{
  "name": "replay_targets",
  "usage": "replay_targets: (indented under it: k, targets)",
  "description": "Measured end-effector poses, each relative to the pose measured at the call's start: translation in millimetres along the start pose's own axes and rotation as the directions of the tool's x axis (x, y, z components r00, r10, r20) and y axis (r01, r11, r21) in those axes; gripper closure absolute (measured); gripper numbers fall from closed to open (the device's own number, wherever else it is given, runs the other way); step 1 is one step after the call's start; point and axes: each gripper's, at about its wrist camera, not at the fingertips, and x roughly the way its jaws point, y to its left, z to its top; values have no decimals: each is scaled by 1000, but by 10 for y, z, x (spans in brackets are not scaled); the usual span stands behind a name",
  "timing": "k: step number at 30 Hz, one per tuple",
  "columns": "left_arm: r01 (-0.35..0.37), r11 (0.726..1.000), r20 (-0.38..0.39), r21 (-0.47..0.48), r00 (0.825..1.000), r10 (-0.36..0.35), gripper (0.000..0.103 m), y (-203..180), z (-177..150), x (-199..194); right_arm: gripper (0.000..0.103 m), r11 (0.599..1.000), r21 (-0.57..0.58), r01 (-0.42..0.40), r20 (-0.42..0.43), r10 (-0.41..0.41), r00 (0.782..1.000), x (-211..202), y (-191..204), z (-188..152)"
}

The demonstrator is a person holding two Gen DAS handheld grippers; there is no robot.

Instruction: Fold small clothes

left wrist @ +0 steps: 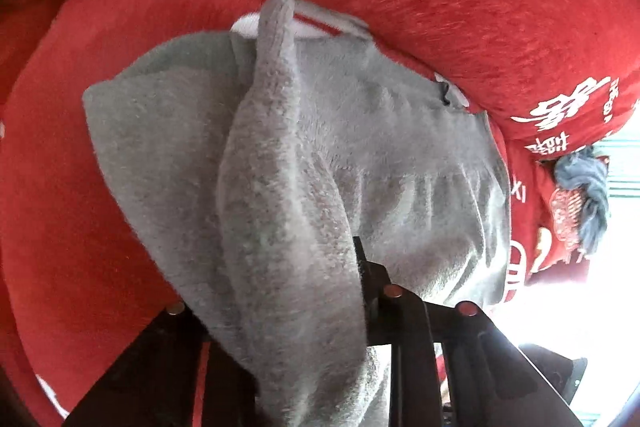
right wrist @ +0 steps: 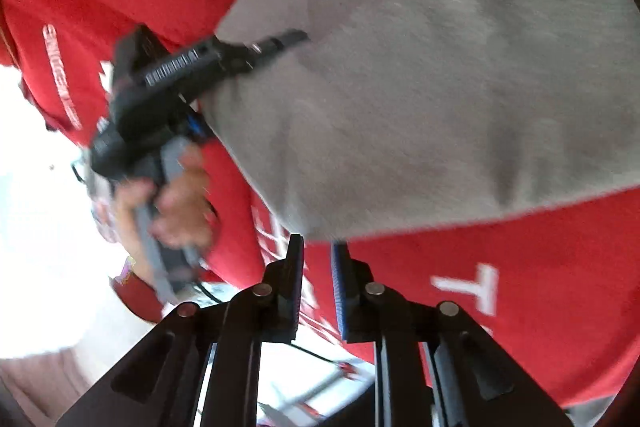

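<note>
A grey fleece garment (left wrist: 340, 131) lies on a red cloth-covered cushion (left wrist: 100, 187). A raised fold of it (left wrist: 280, 207) drapes over my left gripper (left wrist: 344, 259), which is shut on the fabric; only its right finger shows. In the right wrist view the same grey garment (right wrist: 440, 87) fills the upper right. My right gripper (right wrist: 318, 247) is open and empty just below the garment's near edge. The left gripper (right wrist: 280, 41) shows there too, held by a hand (right wrist: 180, 203), its tip at the garment's left edge.
Red fabric with white lettering (left wrist: 560, 107) covers the seat and back (right wrist: 500, 287). A blue-grey bundle of cloth (left wrist: 588, 187) lies at the far right. Bright overexposed floor (right wrist: 40, 227) lies beyond the cushion's edge.
</note>
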Motion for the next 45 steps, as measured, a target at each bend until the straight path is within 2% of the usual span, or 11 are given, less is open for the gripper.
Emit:
replay_targets:
  k: [10, 15, 23, 27, 31, 34, 37, 38, 41, 43, 45]
  targets:
    - [-47, 994, 96, 103, 995, 37, 79, -858, 55, -299, 86, 993, 95, 67, 255, -89, 963, -1028, -532, 192]
    - [-58, 986, 101, 154, 994, 42, 79, -1519, 83, -239, 86, 993, 89, 77, 295, -100, 950, -1303, -726, 541]
    - [-221, 923, 80, 316, 975, 206, 78, -2691, 70, 560, 86, 985, 171, -34, 346, -28, 938, -1700, -1229, 774]
    - [-264, 900, 56, 347, 964, 261, 58, -2886, 16, 969, 86, 967, 227, -117, 354, 30, 935, -1811, -1606, 815]
    - [-191, 896, 44, 401, 981, 189, 49, -3142, -144, 997, 86, 952, 244, -187, 351, 93, 932, -1778, -1788, 849]
    - [-166, 870, 53, 464, 986, 160, 27, -3360, -291, 922, 86, 939, 258, -226, 359, 124, 925, -1800, -1861, 857]
    - [-159, 875, 139, 457, 985, 106, 27, -3377, -370, 582, 84, 918, 278, -282, 391, 160, 906, -1958, -2014, 849]
    - [-172, 882, 164, 438, 980, 109, 27, -3344, -357, 506, 73, 901, 287, -324, 415, 188, 890, -2014, -2076, 855]
    - [-259, 919, 267, 298, 947, 180, 27, -2947, -273, 172, 41, 818, 299, -492, 493, 309, 814, -2152, -2264, 890]
    - [-336, 917, 299, 217, 917, 265, 27, -2599, -236, 39, 38, 773, 288, -565, 506, 378, 775, -2123, -2310, 981]
    - [-403, 902, 283, 156, 893, 350, 27, -2287, -216, 10, 38, 779, 282, -560, 461, 402, 791, -2062, -2345, 1105]
